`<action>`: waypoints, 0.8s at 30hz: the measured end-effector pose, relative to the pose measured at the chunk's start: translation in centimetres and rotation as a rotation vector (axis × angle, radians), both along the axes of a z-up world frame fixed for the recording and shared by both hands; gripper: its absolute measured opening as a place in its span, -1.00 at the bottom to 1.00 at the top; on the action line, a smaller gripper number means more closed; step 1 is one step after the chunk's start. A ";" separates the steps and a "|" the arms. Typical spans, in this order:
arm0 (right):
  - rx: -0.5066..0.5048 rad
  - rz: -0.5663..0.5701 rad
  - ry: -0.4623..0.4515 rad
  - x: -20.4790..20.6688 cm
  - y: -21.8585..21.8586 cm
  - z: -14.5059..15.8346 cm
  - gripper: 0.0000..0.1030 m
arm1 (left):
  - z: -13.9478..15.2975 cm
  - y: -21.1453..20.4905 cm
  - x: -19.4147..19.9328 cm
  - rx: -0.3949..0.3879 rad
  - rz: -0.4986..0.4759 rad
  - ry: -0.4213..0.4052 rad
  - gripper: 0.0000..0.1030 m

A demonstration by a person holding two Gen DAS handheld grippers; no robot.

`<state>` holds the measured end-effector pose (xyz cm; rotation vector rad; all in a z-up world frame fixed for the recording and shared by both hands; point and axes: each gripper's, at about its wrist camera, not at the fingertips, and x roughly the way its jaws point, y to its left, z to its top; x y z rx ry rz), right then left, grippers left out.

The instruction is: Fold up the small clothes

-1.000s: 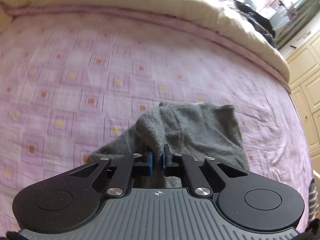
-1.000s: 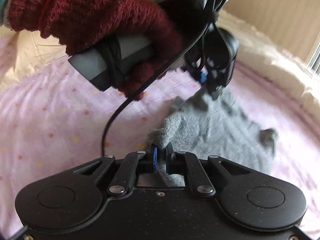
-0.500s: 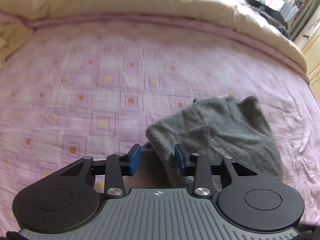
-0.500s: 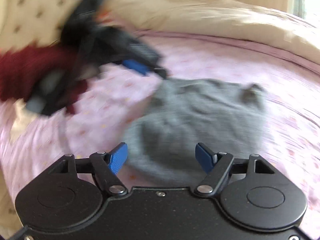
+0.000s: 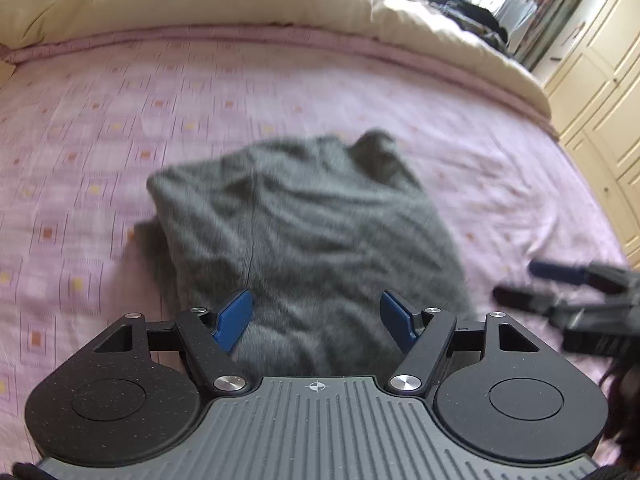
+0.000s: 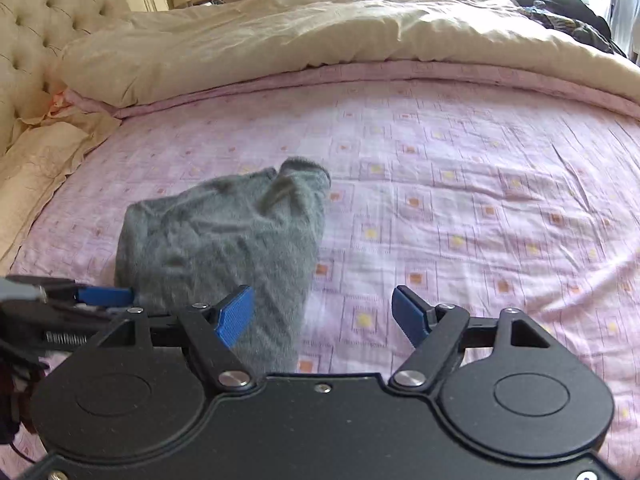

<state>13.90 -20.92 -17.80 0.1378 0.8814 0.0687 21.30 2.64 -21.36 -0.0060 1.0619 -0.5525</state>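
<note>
Pink bed (image 6: 480, 200) w/ grey knit garment (image 5: 304, 232) lying half-folded, left claw (image 5: 318, 316) opening & empty above it, right claw (image 6: 324, 316) released beside it, prob. to regrip.

The grey garment (image 5: 304, 236) is a soft, fuzzy knit — matt, with a woolly nap. The bed sheet (image 6: 460, 208) is thin printed cotton-like cloth, lightly creased. A cream quilt (image 6: 320, 32) at the far side looks puffy and smooth. The left hand-held gripper (image 5: 318, 318) has speckled matt black plastic arms, bright metal rivets and ribbed blue pads (image 5: 234, 318). The headboard (image 6: 36, 20), far left, is buttoned upholstery.
</note>
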 end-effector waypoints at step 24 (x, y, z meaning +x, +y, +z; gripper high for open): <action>0.155 -0.103 0.116 10.1 -3.2 -4.5 0.74 | -1.2 0.0 -0.7 0.021 -0.021 0.002 0.45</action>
